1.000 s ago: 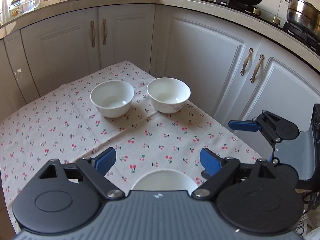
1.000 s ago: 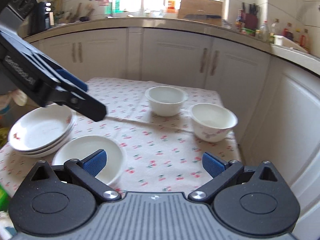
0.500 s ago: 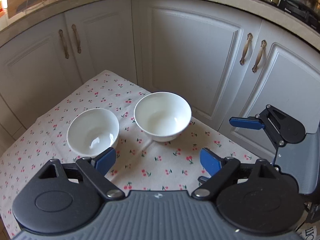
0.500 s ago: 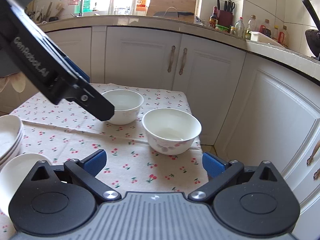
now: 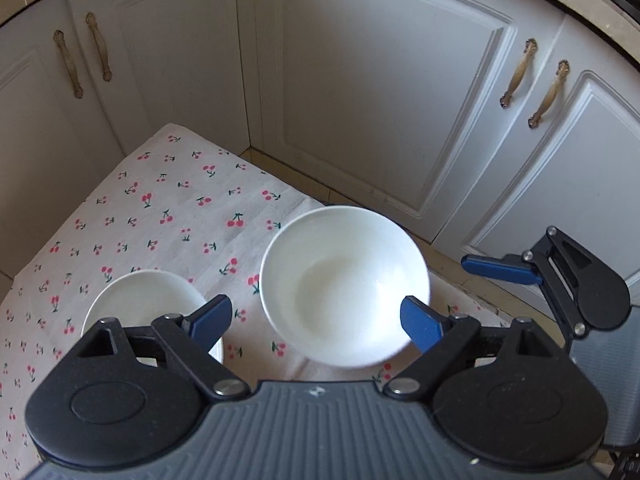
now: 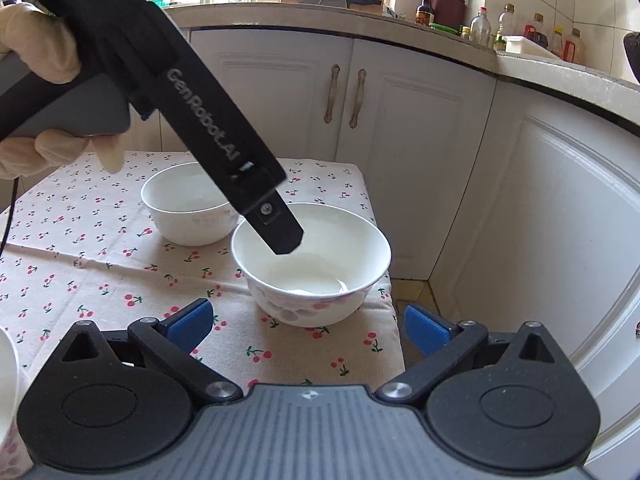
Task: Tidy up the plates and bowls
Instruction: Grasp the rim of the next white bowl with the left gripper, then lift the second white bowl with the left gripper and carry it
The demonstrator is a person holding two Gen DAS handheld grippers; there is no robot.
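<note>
Hovering wide open over the bowl (image 5: 344,286) at lower centre, the left claw (image 5: 316,318) looks lined up to straddle its rim, while the right claw (image 6: 308,324) waits open too.

Near bowl (image 6: 312,268): white inside, pink-purple floral print low on outer wall. Far bowl (image 6: 188,208): plain white w/ faint pale floral tint on side. Cloth on surface (image 6: 80,264): cream/off-white, small red-pink cherries w/ green stems all over. Left gripper (image 5: 316,316): black arms, blue pads, grey ribbed body; white lettering along its black side in right wrist view. Right gripper (image 6: 306,322): same black, blue, grey. Glove on hand (image 6: 48,56): cream-yellow. Cabinet doors (image 5: 380,92): white, handles (image 5: 516,74) bronze-gold. Floor (image 6: 412,292) by cabinets: yellowish tile.
</note>
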